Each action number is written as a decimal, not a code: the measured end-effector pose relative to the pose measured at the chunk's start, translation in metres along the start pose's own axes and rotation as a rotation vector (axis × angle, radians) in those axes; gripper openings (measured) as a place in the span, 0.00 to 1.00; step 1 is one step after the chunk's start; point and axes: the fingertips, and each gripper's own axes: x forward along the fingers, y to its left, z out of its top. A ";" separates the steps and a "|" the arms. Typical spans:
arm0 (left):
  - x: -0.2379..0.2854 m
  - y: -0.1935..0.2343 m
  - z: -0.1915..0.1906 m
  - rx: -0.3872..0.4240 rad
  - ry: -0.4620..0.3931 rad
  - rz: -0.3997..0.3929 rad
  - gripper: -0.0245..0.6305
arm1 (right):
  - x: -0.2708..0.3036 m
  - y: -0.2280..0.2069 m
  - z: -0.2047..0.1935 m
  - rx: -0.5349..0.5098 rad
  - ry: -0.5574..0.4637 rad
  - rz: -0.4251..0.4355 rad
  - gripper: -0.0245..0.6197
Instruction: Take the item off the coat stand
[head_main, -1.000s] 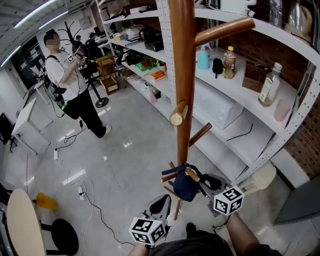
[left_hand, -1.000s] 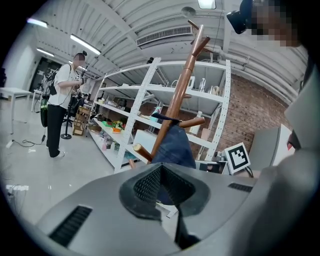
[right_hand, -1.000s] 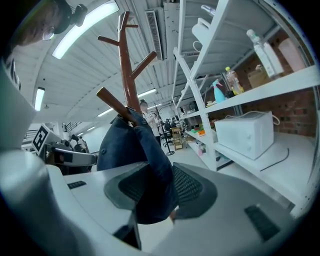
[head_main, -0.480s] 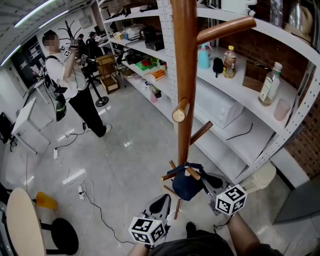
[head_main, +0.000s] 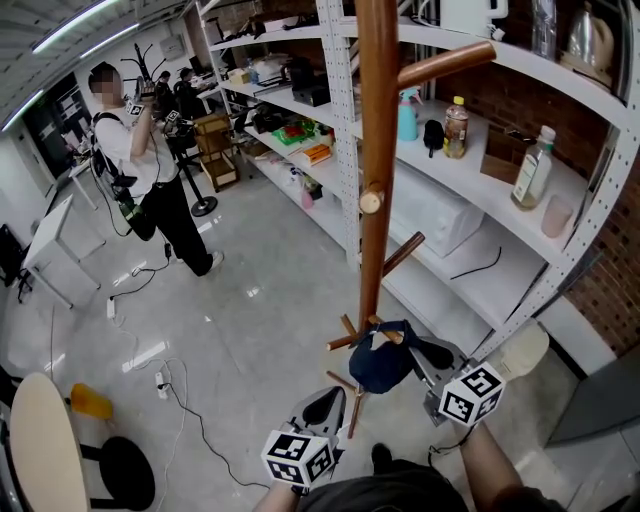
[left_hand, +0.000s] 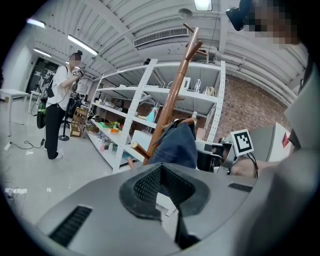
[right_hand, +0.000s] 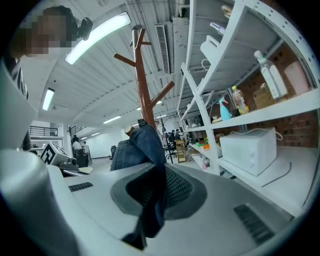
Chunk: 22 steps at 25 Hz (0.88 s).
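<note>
Denim item is on the coat stand, draped over a low peg near the bottom of the pole.

Right gripper is at the item from the rack side of the stand. Its fingers are closing, with a fold of the denim running down between them and pinched there. The rest of the cloth bunches up in front, between the gripper and the pole.

Left gripper sits low on the near side of the stand, just short of the item. Fingers together, nothing between them.

Room to move:
- The shelving rack runs right behind the stand. A mid peg points toward its lower shelf edge and a high peg reaches out in front of an upper shelf.
- Away from the rack, the floor beside the stand is open. A cable lies well off to that side, and a round seat is further out at the frame edge.
- A person stands well away from the stand, down the aisle.

Hard to read:
- The peg end under the denim is mostly covered — can't see how the item catches on it.
- The stand's base is hidden behind the grippers, and the pole top is cut off in the head view.
- Can't tell what garment the denim is.
</note>
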 end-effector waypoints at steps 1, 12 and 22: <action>-0.002 -0.001 0.001 0.002 -0.003 -0.003 0.05 | -0.003 0.001 0.005 0.000 -0.012 -0.002 0.10; -0.024 -0.017 -0.005 0.012 -0.005 -0.039 0.05 | -0.037 0.025 0.031 0.004 -0.087 -0.021 0.09; -0.055 -0.029 -0.026 -0.005 -0.003 -0.065 0.05 | -0.064 0.059 0.001 -0.011 -0.062 -0.040 0.09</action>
